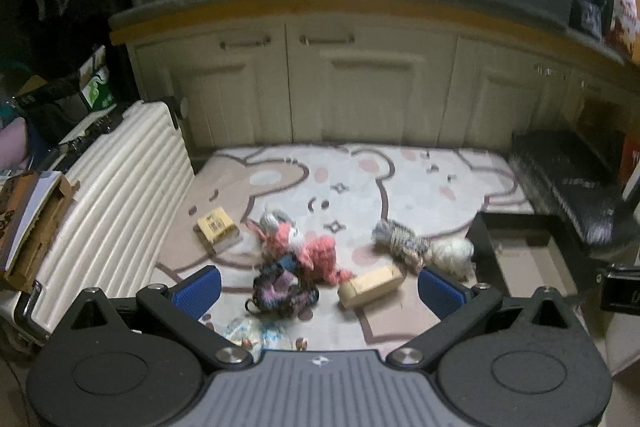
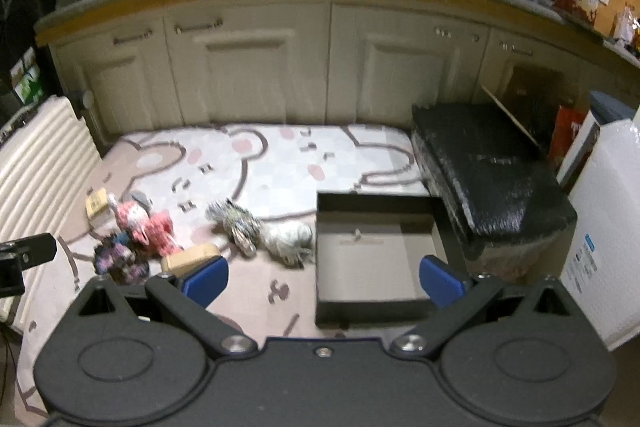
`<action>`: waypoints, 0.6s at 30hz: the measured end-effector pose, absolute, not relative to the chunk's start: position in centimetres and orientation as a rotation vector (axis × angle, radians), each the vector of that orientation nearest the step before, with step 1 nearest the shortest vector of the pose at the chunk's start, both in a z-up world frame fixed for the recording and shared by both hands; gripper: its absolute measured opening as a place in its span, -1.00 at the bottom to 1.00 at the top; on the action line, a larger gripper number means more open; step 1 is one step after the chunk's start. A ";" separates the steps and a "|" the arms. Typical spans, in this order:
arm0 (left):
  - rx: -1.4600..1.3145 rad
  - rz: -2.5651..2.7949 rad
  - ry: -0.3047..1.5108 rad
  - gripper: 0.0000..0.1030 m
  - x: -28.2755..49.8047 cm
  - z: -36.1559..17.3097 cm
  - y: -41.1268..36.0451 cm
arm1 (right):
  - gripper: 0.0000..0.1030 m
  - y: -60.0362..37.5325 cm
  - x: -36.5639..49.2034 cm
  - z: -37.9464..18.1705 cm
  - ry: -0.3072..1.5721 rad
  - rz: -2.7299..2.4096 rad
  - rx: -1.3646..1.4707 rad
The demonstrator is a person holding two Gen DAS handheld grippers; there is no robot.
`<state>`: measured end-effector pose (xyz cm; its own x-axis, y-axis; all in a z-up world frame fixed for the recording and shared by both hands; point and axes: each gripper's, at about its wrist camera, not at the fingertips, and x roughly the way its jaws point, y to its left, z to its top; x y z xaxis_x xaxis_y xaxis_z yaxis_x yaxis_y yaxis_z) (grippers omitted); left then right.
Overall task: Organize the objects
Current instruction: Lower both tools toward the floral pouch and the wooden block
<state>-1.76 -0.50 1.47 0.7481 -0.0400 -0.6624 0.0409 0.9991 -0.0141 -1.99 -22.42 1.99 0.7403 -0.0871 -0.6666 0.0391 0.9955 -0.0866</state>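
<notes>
Both grippers hover above a patterned rug point(image 1: 400, 183) with nothing in them: the left gripper point(image 1: 320, 289) has its blue fingers point(image 1: 198, 289) spread wide apart and empty, and the right gripper point(image 2: 322, 277) is just as wide open and empty. The things to be sorted lie scattered on the rug in front of cream cabinets point(image 1: 360, 95). In the left view a pink knitted toy point(image 1: 308, 247) sits at about 12 o'clock from the fingers, touching a dark purple knitted piece point(image 1: 280, 289) just nearer the camera; a tan block point(image 1: 370, 285) lies at 1 o'clock, its long axis running roughly from 8 to 2 o'clock, and a small yellow box point(image 1: 218, 227) rests well off at 10 o'clock. A grey striped toy point(image 2: 238, 223) and a white fluffy toy point(image 2: 288, 237) lie touching each other, at 11 o'clock in the right view, just beside the open black box point(image 2: 372, 201), whose pale floor looks bare and which sits at 12 to 1 o'clock under the right fingers. I judge the black box to be the likely place for the toys, so the relation that matters is this: the pink and purple pile and the tan block are nearer the left gripper, while the grey and white pair, next to the box, are nearer the right. The frames are blurred, so finer detail cannot be told.
</notes>
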 end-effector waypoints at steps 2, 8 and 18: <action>-0.022 -0.047 0.709 1.00 -1.7 2.1 0.0 | 1.00 -22.1 -2.2 2.7 0.700 -0.050 -0.070; -0.062 -0.019 0.625 1.00 -1.3 4.6 1.6 | 1.00 -20.6 -1.4 4.9 0.619 0.036 -0.125; -0.047 0.031 0.560 1.00 1.1 7.8 4.6 | 1.00 -18.2 3.3 7.3 0.573 0.045 -0.119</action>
